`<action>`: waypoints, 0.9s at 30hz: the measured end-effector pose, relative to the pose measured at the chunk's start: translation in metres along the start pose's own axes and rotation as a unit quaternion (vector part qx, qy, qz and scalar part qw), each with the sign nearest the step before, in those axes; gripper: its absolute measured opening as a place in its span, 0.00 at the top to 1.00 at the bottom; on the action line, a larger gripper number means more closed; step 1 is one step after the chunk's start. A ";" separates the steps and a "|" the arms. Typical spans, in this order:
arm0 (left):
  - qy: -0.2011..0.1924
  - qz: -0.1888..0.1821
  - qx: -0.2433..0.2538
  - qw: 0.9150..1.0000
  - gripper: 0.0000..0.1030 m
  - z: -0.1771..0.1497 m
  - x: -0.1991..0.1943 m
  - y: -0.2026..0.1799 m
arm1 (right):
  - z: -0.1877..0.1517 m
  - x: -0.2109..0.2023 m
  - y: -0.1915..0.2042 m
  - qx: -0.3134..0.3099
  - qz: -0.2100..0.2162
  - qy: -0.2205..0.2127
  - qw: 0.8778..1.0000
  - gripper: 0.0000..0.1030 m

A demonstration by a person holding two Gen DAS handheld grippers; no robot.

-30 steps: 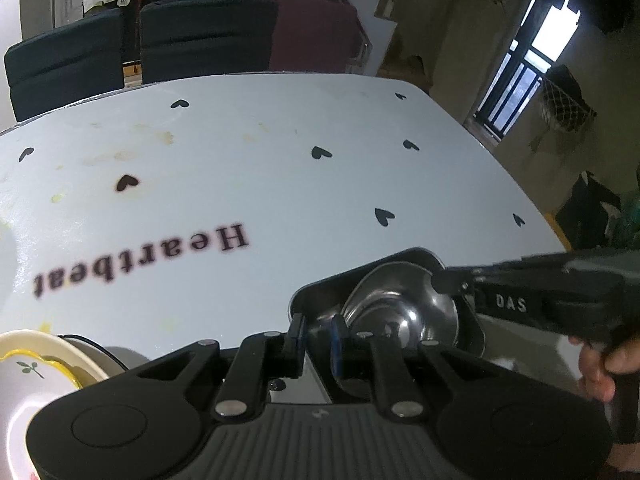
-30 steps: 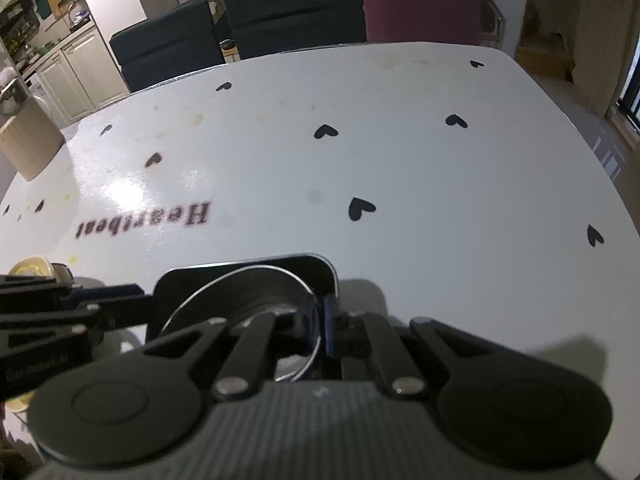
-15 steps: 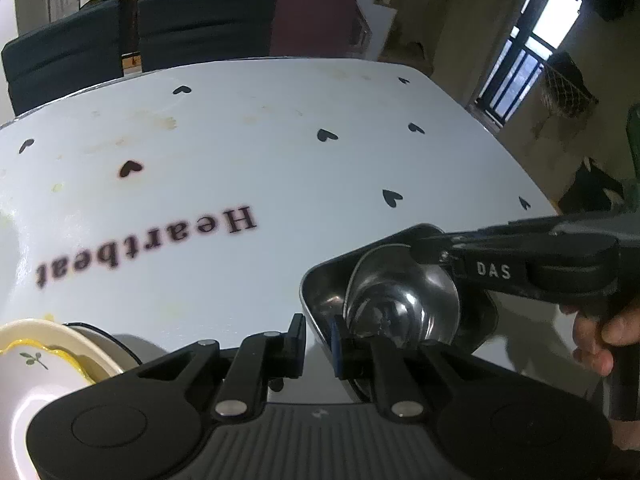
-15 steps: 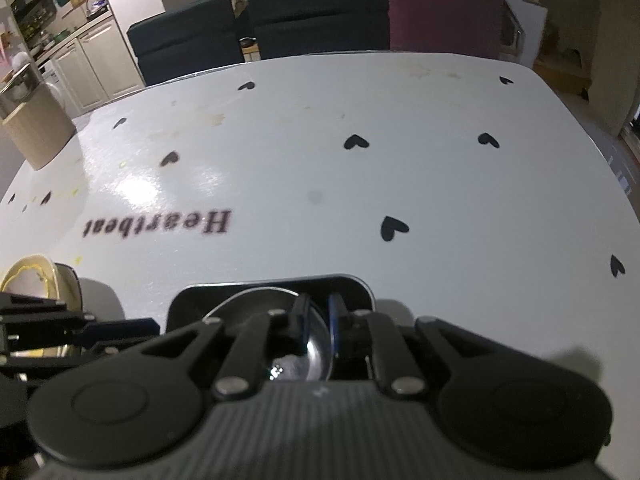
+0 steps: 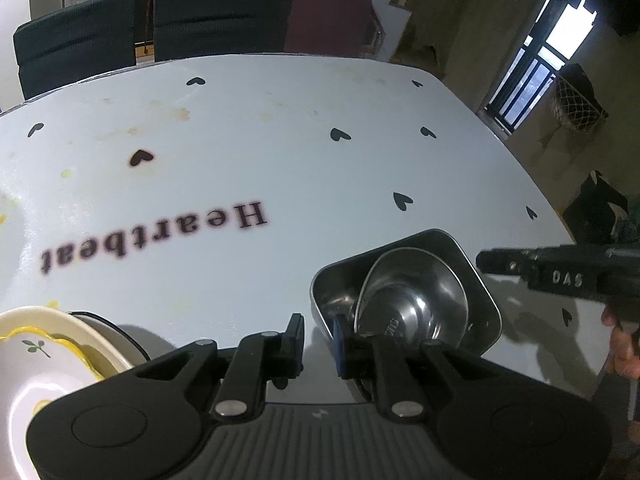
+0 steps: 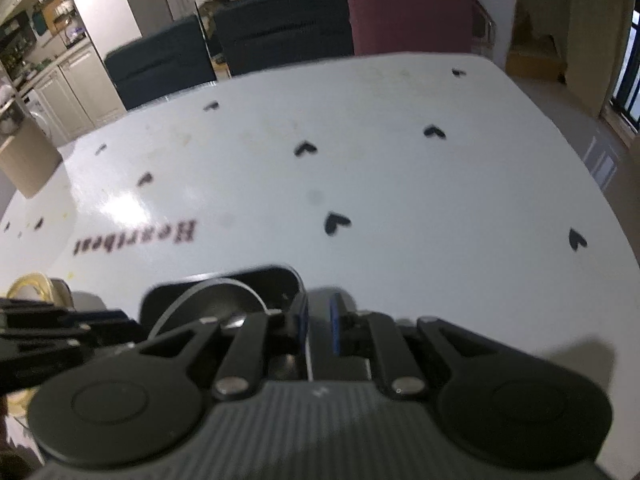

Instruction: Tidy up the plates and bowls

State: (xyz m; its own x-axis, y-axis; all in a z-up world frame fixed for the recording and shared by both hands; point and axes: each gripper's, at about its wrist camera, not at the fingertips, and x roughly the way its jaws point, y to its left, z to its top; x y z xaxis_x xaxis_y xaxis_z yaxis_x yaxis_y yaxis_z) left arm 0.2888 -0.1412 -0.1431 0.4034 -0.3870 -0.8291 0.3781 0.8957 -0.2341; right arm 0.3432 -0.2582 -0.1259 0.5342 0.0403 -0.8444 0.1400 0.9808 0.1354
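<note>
- Your left gripper (image 5: pixel 318 340): jaws slightly parted, just opened, straddling the steel tray (image 5: pixel 476 276) near rim, unclamped.
- Your right gripper (image 6: pixel 319 326): jaws just opened, released, nothing gripped.

Domestic dining area, open to a kitchen. Evidence: large white bench (image 6: pixel 400 184) printed with black hearts and the word "Heartbeat", stained in places; dark upholstered chairs (image 5: pixel 220 16) and one maroon chair (image 6: pixel 408 16) along its far edge; cream panelled kitchen cabinets (image 6: pixel 68 88) with cluttered shelving at left. Also a barred balcony door (image 5: pixel 532 76) admitting daylight; the room is otherwise dim.
</note>
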 end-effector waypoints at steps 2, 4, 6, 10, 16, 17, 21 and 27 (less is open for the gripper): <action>0.001 -0.001 0.001 1.000 0.83 0.000 0.001 -0.001 | -0.002 0.004 -0.001 -0.004 0.001 0.010 1.000 0.86; 0.002 -0.001 0.002 1.000 0.83 0.000 0.002 -0.001 | -0.002 0.005 0.000 -0.004 0.008 0.010 1.000 0.86; 0.002 -0.001 0.001 1.000 0.82 0.000 0.003 0.000 | -0.001 0.006 0.002 -0.005 0.016 0.011 1.000 0.86; 0.003 -0.002 0.001 1.000 0.82 0.000 0.003 0.000 | 0.000 0.007 0.005 -0.013 0.019 0.011 1.000 0.86; 0.002 -0.002 -0.002 1.000 0.81 0.002 0.003 0.001 | -0.003 0.014 0.006 -0.027 0.009 0.034 0.999 0.94; -0.001 0.001 -0.004 1.000 0.79 0.002 0.002 0.002 | -0.003 0.015 0.007 -0.029 0.011 0.037 0.999 0.95; -0.005 0.010 -0.013 1.000 0.69 0.006 0.003 0.007 | -0.011 0.012 0.010 -0.054 0.009 0.046 0.997 0.96; -0.003 0.003 -0.010 1.000 0.69 0.007 0.007 0.005 | -0.020 0.003 0.009 -0.052 0.011 0.052 0.997 0.94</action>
State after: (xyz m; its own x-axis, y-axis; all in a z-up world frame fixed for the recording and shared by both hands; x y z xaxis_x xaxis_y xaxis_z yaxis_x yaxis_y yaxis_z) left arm 0.2997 -0.1407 -0.1461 0.4108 -0.3819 -0.8279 0.3586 0.9025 -0.2384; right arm 0.3295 -0.2456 -0.1377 0.4458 0.0772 -0.8918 0.0392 0.9936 0.1056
